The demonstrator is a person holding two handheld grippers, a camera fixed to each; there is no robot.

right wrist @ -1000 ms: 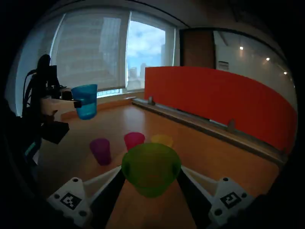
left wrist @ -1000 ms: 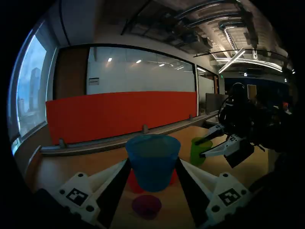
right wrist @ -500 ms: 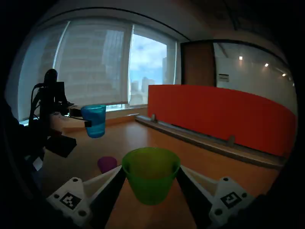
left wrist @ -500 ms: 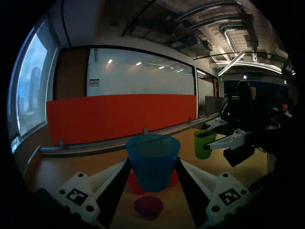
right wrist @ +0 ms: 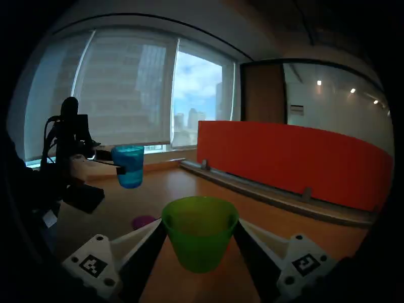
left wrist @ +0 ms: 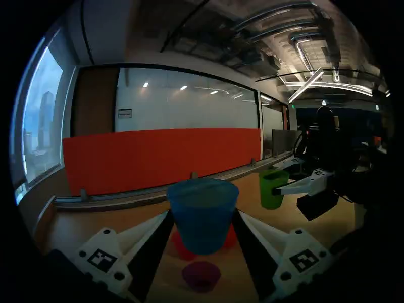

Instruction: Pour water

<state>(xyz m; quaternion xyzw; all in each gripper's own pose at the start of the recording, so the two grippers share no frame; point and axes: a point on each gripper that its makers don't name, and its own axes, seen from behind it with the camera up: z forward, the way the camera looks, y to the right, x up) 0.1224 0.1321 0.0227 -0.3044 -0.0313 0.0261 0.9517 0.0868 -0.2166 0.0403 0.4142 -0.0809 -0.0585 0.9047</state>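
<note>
A long wooden table (right wrist: 212, 189) runs through the room, with an orange partition (left wrist: 151, 154) standing along its far edge and a big window (right wrist: 202, 103) with daylight at the far left end. The left gripper (left wrist: 203, 222) is closed part way, and both of its white fingers press on the sides of a blue cup (left wrist: 203, 209), which it holds upright above the table. In the right gripper view the same blue cup appears far on the left, lifted over the table near the window. The right gripper (right wrist: 200, 240) is also closed part way on a green cup (right wrist: 200, 235), one finger on each side, and the cup stands upright between them, up from the table top. In the left gripper view this green cup is far on the right, held over the right part of the table and well apart from the blue cup. Both cups are half transparent, and I cannot tell if there is water inside either of them. A red cup (left wrist: 178, 246) stands on the table right behind the blue cup, mostly covered by it. A small purple cup (left wrist: 201, 275) stands on the table nearer, below the blue cup and just beside the red one.
</note>
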